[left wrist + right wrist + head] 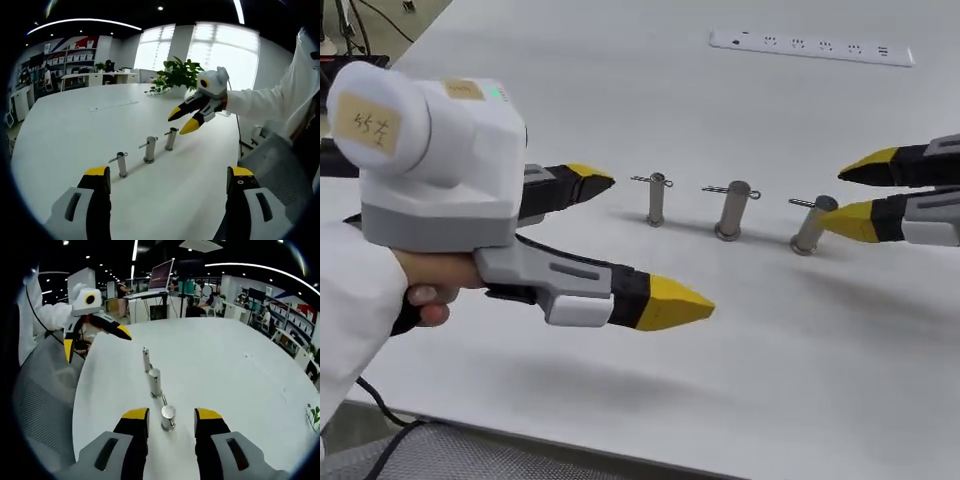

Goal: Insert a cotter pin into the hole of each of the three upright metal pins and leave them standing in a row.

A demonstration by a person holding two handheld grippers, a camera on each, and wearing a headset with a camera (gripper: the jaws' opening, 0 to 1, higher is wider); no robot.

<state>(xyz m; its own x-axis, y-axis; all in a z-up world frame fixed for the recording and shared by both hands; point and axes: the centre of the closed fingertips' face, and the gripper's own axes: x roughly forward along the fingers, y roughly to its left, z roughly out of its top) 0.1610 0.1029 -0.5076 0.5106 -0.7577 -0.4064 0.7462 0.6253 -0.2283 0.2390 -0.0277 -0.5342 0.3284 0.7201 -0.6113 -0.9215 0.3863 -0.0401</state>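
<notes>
Three pins standing, both tools slack.
On the white table [620,400] the three metal pins [731,212] stand in a row, each with a cotter pin [652,181] through its head, so the job looks done. The right tool [834,197] is released, jaws straddling the rightmost pin [809,232], probably to guard it from tipping. The left tool [655,243] gapes wide near the row's other end, out of the way.

White pwr strip [810,46] lies on white table [770,380], potted plant [177,75] near windows [225,50], grey mesh chair [40,405] beside table.
</notes>
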